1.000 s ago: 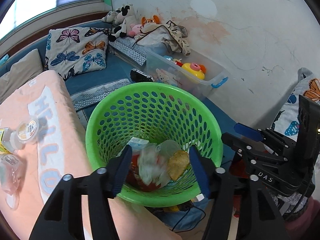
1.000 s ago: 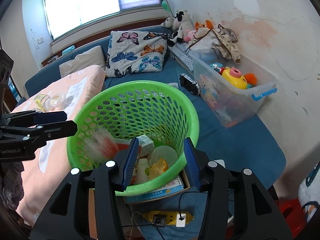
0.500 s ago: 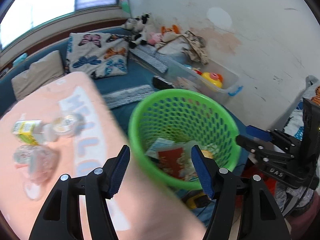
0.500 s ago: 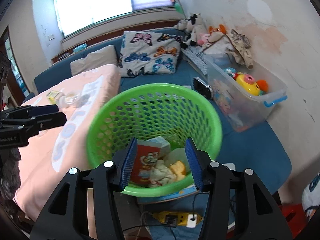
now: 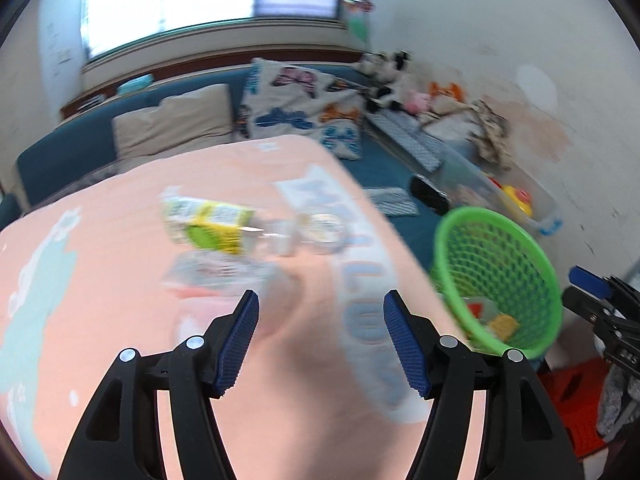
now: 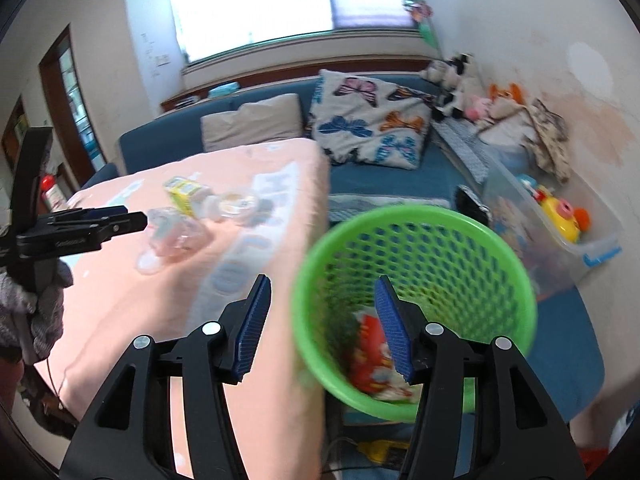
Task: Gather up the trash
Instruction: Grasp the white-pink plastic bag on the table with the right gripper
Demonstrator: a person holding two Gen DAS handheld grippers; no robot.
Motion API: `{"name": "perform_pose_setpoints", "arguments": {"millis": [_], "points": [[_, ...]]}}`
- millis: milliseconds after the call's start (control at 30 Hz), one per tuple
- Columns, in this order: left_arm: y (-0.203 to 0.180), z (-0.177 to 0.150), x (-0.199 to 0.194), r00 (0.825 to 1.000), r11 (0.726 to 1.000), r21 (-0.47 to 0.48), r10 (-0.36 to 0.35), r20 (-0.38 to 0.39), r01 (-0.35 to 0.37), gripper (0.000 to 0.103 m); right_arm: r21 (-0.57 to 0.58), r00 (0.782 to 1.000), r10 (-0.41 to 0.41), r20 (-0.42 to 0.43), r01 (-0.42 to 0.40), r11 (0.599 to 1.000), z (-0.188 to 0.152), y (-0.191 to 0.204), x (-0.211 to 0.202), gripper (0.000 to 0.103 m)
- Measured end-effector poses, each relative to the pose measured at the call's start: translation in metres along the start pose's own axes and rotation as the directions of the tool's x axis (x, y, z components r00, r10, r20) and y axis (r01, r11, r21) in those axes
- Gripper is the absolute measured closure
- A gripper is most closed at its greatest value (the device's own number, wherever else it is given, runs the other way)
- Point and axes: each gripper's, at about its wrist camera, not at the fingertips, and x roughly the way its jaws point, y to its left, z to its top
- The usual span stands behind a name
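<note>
Both views are swinging away from the green basket (image 6: 412, 308) and toward the pink blanket (image 5: 120, 280), which a second ago sat only at the edge of my sight. Now, in my left camera, the basket is sitting off to the right beside the blanket's edge, and the scene is smearing with the motion.

I am holding my left gripper (image 5: 320, 344) well open over the pink blanket, with nothing between its blue pads. I am holding my right gripper (image 6: 322, 328) partly open too, its jaws widening at this moment and empty; its left finger is showing against the blanket and its right finger against the basket's inside.

Trash already dropped is lying at the bottom of the basket: a red printed wrapper (image 6: 370, 356) and some pale scraps beside it. More trash is waiting on the blanket, just beyond my left fingers: a yellow-green drink carton (image 5: 212, 224) lying on its side, a small round cup with a foil lid (image 5: 322, 228) just right of it, and crumpled clear plastic (image 5: 216, 272) nearer to me. From my right camera, my left gripper is hanging just beside that clear plastic, apart from it as far as I can tell.
</note>
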Motion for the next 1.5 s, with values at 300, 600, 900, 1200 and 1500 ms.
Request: {"name": "perform_pose_setpoints", "arguments": {"millis": [300,600,900,1200,1500], "points": [[0.085,-0.006,-0.022,0.995,0.989,-0.112,0.094,0.018,-0.092,0.040,-0.059,0.994,0.103,-0.022,-0.104,0.993,0.031,0.068,0.032,0.048],[0.126,-0.013,-0.025,0.993,0.980,-0.168,0.113,0.013,-0.110,0.040,-0.061,0.974,0.205,-0.099,-0.211,0.975,0.049,0.125,0.085,0.048],[0.147,-0.020,-0.018,0.994,0.977,-0.186,0.108,-0.004,-0.107,0.040,-0.088,0.957,0.233,-0.171,-0.250,0.964,0.053,0.163,0.142,0.048],[0.160,-0.031,0.008,0.993,0.975,-0.195,0.100,-0.059,-0.110,0.040,-0.041,0.951,0.218,-0.220,-0.232,0.972,0.055,0.175,0.194,0.049],[0.155,-0.037,0.034,0.992,0.980,-0.179,0.076,-0.101,-0.093,0.042,-0.006,0.950,0.208,-0.234,-0.215,0.977,0.052,0.172,0.208,0.069]]}}
